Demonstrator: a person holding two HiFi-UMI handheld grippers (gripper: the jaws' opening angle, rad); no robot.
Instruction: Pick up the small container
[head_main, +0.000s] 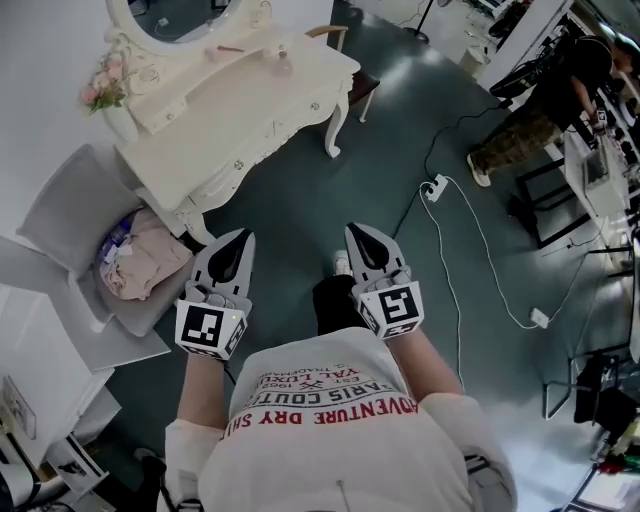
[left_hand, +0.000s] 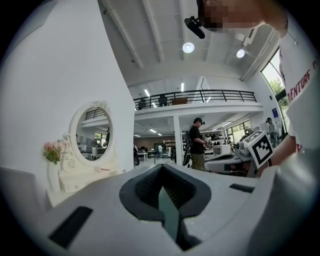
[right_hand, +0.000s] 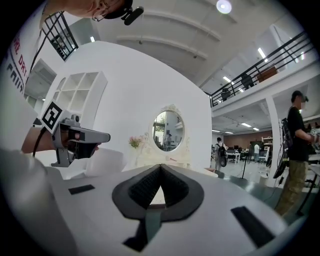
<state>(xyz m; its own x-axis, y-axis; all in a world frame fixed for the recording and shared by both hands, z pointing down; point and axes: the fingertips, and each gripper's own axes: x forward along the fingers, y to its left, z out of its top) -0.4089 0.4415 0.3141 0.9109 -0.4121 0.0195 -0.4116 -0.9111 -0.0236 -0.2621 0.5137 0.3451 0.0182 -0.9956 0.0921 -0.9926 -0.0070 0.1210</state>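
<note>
Cream worktop (head_main: 250, 110): stands by the wall, well apart from the person, with a round mirror (head_main: 175, 15) at its back edge.
Small container (head_main: 283, 62): likely the little pale pink thing near the right end of the worktop, close to that edge. It is too small to be sure.
Left gripper (head_main: 240, 240): fingers clenched, nothing between them.
Right gripper (head_main: 352, 232): fingers clenched too, nothing in them.
Risk one: shut fingers cannot take hold. They would just push the container, and it could roll off the near edge.
Risk two: other small bits lie beside it, so the wrong one may get picked.
Risk three: the flowers (head_main: 100, 85) at the left corner could tip if bumped.
</note>
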